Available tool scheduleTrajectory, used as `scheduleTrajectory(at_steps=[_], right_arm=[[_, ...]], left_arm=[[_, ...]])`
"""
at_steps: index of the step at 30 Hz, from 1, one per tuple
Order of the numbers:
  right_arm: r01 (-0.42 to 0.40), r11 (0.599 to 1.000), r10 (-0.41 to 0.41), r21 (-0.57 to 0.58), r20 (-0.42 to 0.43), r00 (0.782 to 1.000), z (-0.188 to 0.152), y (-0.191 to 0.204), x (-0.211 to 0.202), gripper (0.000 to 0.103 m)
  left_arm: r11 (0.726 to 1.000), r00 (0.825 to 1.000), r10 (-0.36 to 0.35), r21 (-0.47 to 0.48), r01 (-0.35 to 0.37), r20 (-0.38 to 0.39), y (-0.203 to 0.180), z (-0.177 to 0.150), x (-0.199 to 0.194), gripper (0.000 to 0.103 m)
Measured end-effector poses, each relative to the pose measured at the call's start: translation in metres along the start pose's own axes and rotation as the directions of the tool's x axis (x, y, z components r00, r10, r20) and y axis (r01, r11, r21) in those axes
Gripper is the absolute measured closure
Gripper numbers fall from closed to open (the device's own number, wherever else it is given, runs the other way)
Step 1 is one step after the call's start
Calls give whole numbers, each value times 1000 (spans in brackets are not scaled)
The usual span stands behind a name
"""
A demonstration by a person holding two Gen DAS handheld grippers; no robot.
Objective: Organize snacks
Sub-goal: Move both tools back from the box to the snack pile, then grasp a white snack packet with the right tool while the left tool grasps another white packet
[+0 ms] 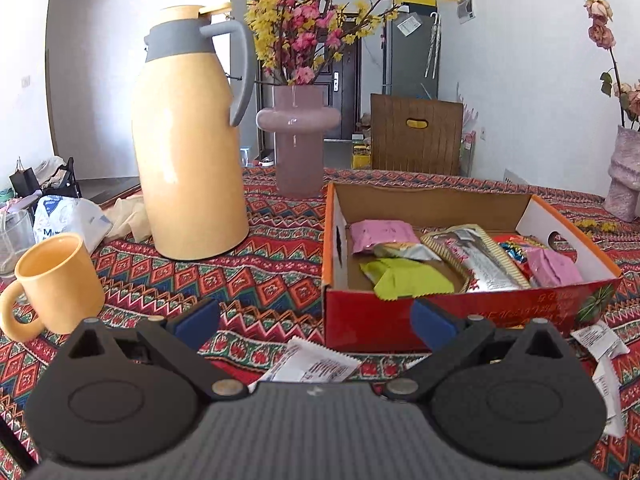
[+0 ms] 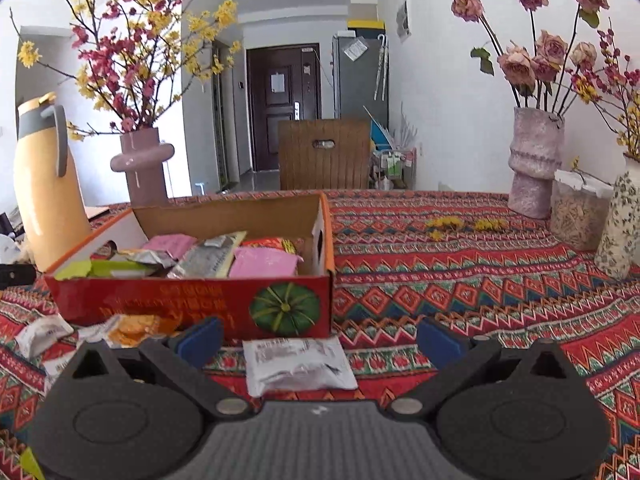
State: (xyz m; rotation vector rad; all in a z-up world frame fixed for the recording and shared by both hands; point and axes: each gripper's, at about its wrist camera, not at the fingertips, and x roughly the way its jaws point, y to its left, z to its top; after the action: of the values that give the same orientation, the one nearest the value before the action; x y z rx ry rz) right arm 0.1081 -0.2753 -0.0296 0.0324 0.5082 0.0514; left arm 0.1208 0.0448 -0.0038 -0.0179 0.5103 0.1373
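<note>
The red cardboard box [image 1: 460, 312] stands open on the patterned tablecloth [image 1: 240, 280], about mid-table, w/ snack packets inside: two pink packets [image 1: 382, 234], a lime-green packet [image 1: 404, 280] near the front-left corner of the box, a long silver packet [image 1: 480, 260] lying diagonal, and red wrappers at the right wall. The walls are low, so the box is free from above.

Just in front of the box's front wall lies a white sachet [image 2: 298, 364], flat on the cloth and apart from the wall. It sits between the fingers of the right gripper [image 2: 320, 340], which is spread wide and touches nothing. The left gripper [image 1: 316, 324] is also spread wide and empty; a white printed packet [image 1: 308, 364] lies under its gap, near the box's front-left corner.

Only the right view shows the loose heap at the box's front-left: an orange packet [image 2: 136, 330] and white ones [image 2: 40, 334], crumpled, maybe overlapping. It shows also wide free cloth right of the box, up to the rough pink vase [image 2: 534, 164] and a jar [image 2: 580, 212] near the far-right edge.

Only the left view shows the crowded left side: a yellow thermos jug [image 1: 192, 148], a yellow mug [image 1: 56, 280] near the left edge, a smooth pink vase [image 1: 298, 140] behind, approx. beside the box's back-left corner.
</note>
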Motion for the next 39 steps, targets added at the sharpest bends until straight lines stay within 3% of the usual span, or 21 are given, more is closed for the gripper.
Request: scheduleTrajectory(at_steps=[6, 14, 26, 39], right_arm=[[22, 999, -19, 47, -58, 998, -10, -9, 6, 0], [13, 1000, -10, 26, -100, 995, -8, -3, 18, 0], [-25, 998, 12, -49, -254, 967, 2, 20, 87, 0], [-36, 998, 24, -46, -246, 969, 1, 18, 96, 0]], left_arm=[[999, 1000, -2, -41, 1, -29, 11, -17, 14, 0], [997, 999, -23, -73, 20, -41, 17, -24, 25, 0], [996, 999, -11, -85, 7, -47, 17, -27, 26, 0], [995, 999, -21, -98, 16, -49, 19, -27, 26, 0]])
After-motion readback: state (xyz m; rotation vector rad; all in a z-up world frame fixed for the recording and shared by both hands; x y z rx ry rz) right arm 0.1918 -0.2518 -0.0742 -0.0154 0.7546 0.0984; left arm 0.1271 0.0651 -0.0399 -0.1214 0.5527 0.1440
